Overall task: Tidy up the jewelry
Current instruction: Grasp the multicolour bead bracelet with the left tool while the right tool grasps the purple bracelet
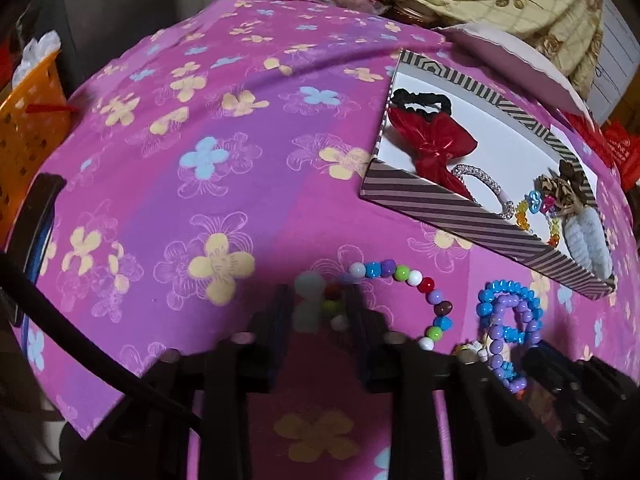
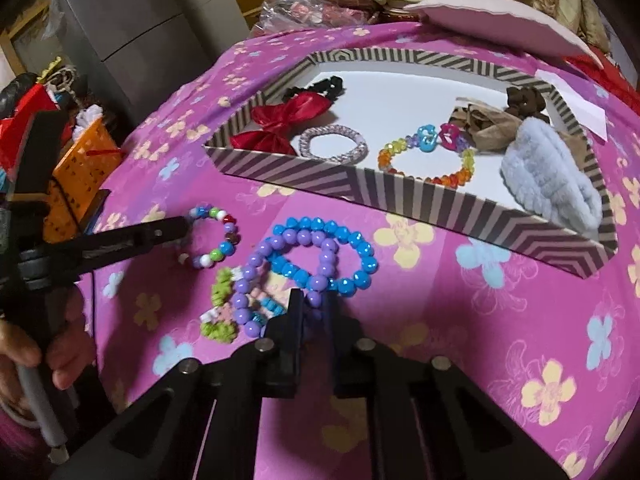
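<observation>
A multicoloured bead bracelet lies on the pink flowered cloth. My left gripper is shut on its near beads, and the right wrist view shows that gripper pinching the bracelet from the left. A purple bead bracelet overlaps a blue one, and my right gripper is shut on the purple one's near loop. A green, pink and white bracelet lies beside them. Behind stands the striped box, with a red bow, a silver bracelet and a rainbow bracelet inside.
The box also holds a pale blue fluffy scrunchie, brown bows and a black scrunchie. Its pale lid lies behind it. An orange basket and a grey cabinet stand at the left. A hand holds the left gripper.
</observation>
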`<state>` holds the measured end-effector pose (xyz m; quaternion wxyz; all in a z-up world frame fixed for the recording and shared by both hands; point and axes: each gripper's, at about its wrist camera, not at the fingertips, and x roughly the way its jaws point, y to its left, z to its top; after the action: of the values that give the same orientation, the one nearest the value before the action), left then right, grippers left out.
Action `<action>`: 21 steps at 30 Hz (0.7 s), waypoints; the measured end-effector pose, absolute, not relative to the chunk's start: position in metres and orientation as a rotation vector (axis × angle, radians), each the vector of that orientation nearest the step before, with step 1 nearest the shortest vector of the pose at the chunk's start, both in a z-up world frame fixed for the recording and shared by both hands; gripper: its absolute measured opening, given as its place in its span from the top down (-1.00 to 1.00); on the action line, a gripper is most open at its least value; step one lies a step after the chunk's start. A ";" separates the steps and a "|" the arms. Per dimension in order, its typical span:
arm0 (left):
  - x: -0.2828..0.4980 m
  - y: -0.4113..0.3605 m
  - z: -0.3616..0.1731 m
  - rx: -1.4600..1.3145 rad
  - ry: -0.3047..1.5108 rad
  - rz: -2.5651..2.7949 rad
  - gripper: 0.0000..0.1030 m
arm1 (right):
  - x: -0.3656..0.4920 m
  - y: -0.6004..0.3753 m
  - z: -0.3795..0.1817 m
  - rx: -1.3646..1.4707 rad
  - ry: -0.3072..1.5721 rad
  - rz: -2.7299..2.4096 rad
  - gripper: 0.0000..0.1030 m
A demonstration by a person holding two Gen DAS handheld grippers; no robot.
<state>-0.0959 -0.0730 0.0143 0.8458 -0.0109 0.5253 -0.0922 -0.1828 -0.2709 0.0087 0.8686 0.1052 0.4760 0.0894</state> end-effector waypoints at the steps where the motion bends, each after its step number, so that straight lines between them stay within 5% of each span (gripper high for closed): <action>1: -0.096 -0.073 0.014 -0.027 1.117 -0.210 0.92 | -0.185 -0.272 0.013 0.216 0.985 0.191 0.82; 21: -0.114 -0.073 0.097 -0.075 1.018 -0.357 0.94 | -0.200 -0.299 0.110 0.161 0.813 0.186 0.82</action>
<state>-0.1140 -0.0732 0.0967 0.8573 -0.0356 0.4847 -0.1701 -0.1999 -0.2992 0.1104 0.9112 0.0783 0.3942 0.0901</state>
